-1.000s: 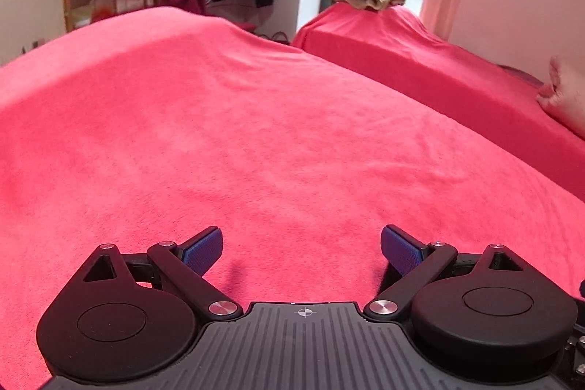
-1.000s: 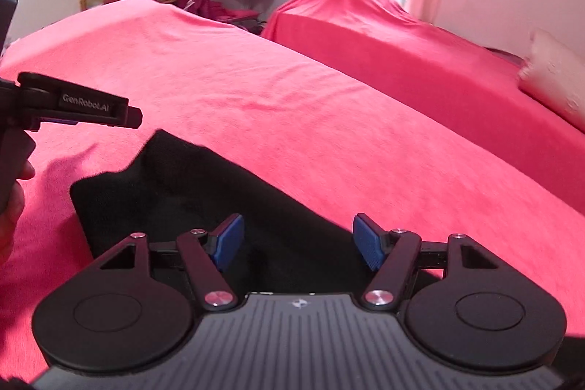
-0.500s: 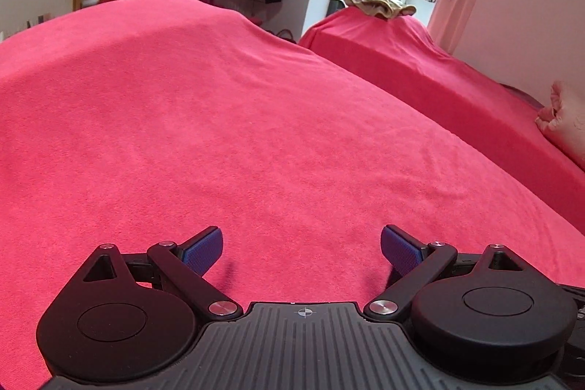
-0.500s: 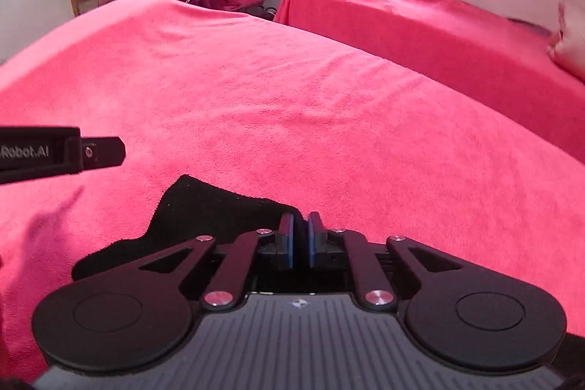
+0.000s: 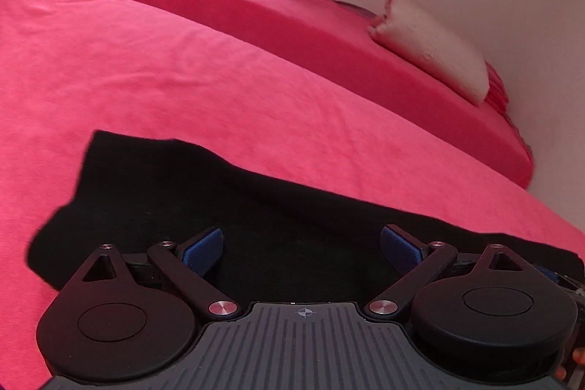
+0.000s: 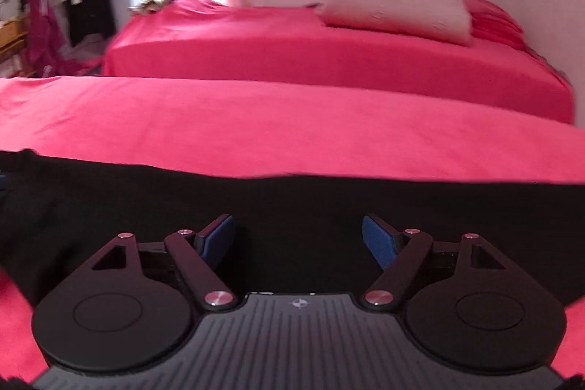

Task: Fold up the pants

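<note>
From the left wrist, matte black pants (image 5: 226, 207) lie flat as a long band on the soft red bedspread (image 5: 146, 72); a second red bed and a white pillow (image 5: 431, 50) sit beyond. The left gripper (image 5: 301, 249) hangs wide apart, empty, over the cloth.

From the right wrist, the pants (image 6: 292, 200) span the frame; the right gripper (image 6: 298, 238) is opening, gripping nothing.

red-covered bed (image 5: 182, 68) with black pants (image 5: 292, 207) spread flat directly on its cover
</note>
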Available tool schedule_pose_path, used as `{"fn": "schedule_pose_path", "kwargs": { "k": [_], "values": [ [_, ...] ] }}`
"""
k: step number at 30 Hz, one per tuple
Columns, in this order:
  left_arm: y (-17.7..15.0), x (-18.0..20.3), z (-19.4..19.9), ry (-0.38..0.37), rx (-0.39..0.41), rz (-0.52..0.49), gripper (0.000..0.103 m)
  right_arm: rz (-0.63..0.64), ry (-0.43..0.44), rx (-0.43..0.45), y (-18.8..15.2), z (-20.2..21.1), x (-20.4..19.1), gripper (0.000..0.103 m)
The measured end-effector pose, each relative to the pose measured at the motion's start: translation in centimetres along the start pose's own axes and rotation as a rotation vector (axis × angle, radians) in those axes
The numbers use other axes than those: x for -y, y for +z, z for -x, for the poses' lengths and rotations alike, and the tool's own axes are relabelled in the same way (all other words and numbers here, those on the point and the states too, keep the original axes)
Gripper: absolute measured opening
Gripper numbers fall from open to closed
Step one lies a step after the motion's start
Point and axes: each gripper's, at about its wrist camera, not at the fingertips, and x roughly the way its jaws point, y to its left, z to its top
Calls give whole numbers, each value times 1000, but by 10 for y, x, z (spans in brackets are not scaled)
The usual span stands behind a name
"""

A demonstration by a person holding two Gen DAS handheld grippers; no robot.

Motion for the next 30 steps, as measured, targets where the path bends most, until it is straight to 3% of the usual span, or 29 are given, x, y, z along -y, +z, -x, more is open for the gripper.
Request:
{"fn": "schedule_pose_path", "kwargs": {
  "k": [1,3,4,7,10,13,18,20,23,27,30],
  "values": [
    [-4,4,-8,-2,-19,-14,103,-50,-30,13,-1,9,22,65],
    [-10,2,-25,11,-37,-27,103,-179,-128,52,-2,33,63,74],
    [-12,-2,-27,8,-15,-40,103,-238,-141,74,-2,45,81,80],
    [-14,-5,-27,-9,12,-54,103,-449,-141,111,-9,83,135,80],
    [-14,-9,-24,-17,27,-45,103,-692,-114,58,-18,96,187,82],
    [-13,-10,-23,-22,34,-40,103,-849,-27,-44,-25,76,217,78],
    [-14,-15,-20,-47,46,-10,103,-892,5,-40,-21,46,221,77],
    [-13,-17,-19,-59,49,4,103,-857,-4,-26,-10,36,217,88],
    [-12,-19,-19,-68,51,14,103,-821,-48,-9,-1,22,216,88],
    [-12,-19,-19,-68,51,13,103,-833,-39,86,-5,16,222,87],
    [-12,-19,-20,-68,52,12,103,-949,9,182,-25,20,233,83]
  ]
}}
